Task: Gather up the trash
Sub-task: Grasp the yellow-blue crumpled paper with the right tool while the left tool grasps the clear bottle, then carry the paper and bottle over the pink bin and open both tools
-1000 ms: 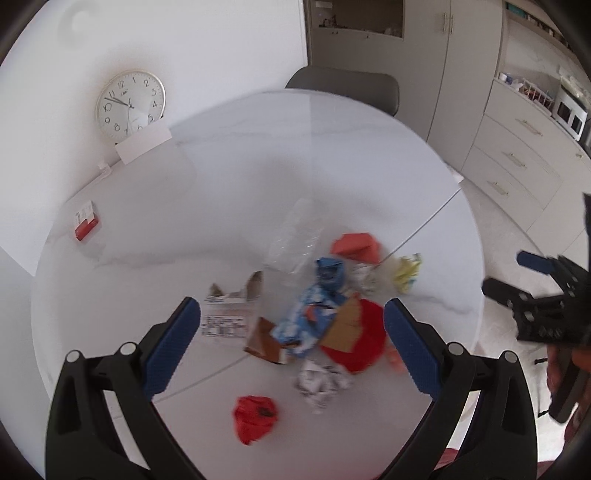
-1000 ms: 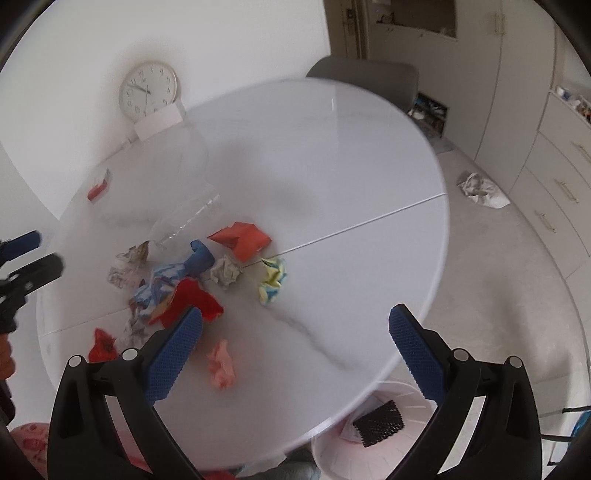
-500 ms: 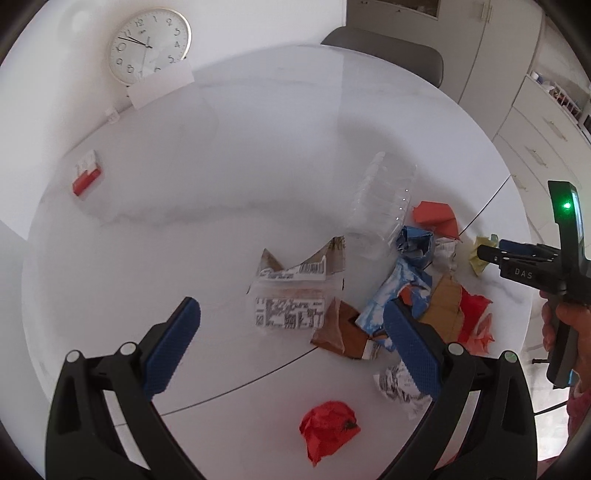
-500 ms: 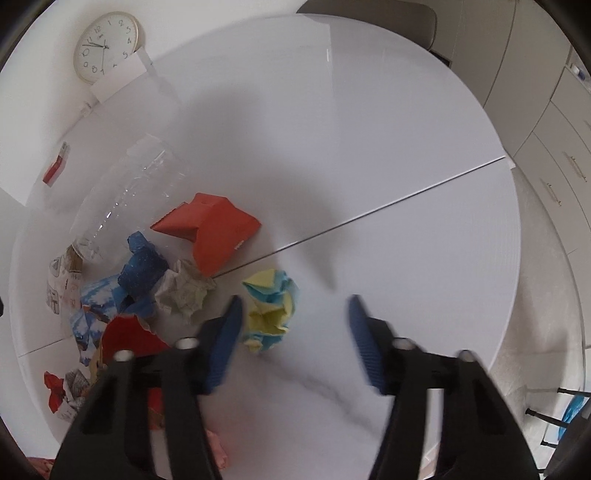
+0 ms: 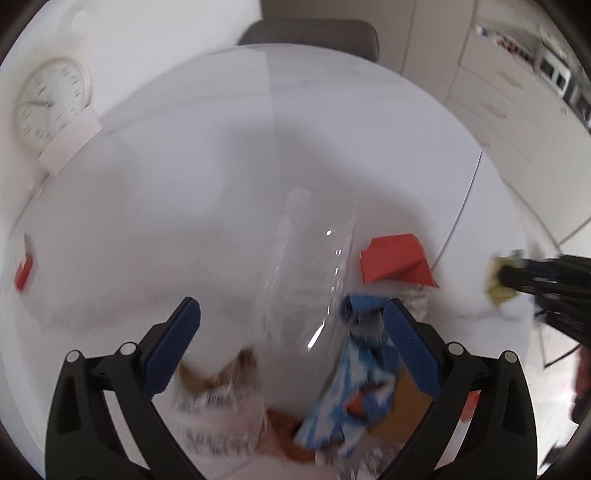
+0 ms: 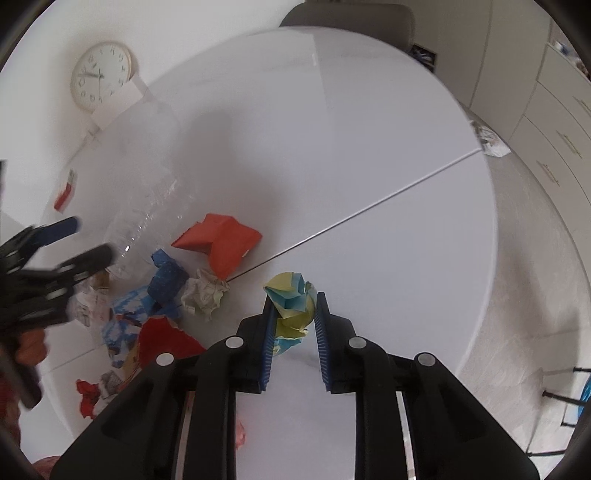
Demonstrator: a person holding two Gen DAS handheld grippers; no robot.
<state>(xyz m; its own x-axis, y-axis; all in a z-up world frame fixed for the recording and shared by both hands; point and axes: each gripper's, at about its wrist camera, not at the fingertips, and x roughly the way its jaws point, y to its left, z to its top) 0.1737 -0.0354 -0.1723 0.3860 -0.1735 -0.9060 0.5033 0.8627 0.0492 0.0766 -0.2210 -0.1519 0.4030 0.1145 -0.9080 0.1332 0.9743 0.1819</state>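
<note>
Trash lies in a heap on the round white table [image 6: 369, 147]. In the right wrist view my right gripper [image 6: 295, 299] has its jaws closing on a crumpled yellow and blue paper ball [image 6: 290, 306], and both pads touch it. The same ball [image 5: 498, 280] shows at the right gripper's tip in the left wrist view. My left gripper [image 5: 291, 314] stands open, low over a clear plastic bottle [image 5: 306, 266] that lies between its fingers untouched. A blue wrapper [image 5: 351, 391] and a folded red paper [image 5: 395, 258] are close by.
A white paper ball [image 6: 205, 295], torn red paper [image 6: 166, 339] and a red crumpled scrap [image 6: 86, 395] lie left of the right gripper. A clock [image 6: 99, 75] leans at the wall, a small red box [image 6: 64, 192] beside it. A chair [image 6: 347, 18] and cupboards [image 6: 554, 129] stand behind.
My right gripper went from wide open to closed around the yellow and blue paper ball. My left gripper dropped closer to the table and now straddles the clear bottle.
</note>
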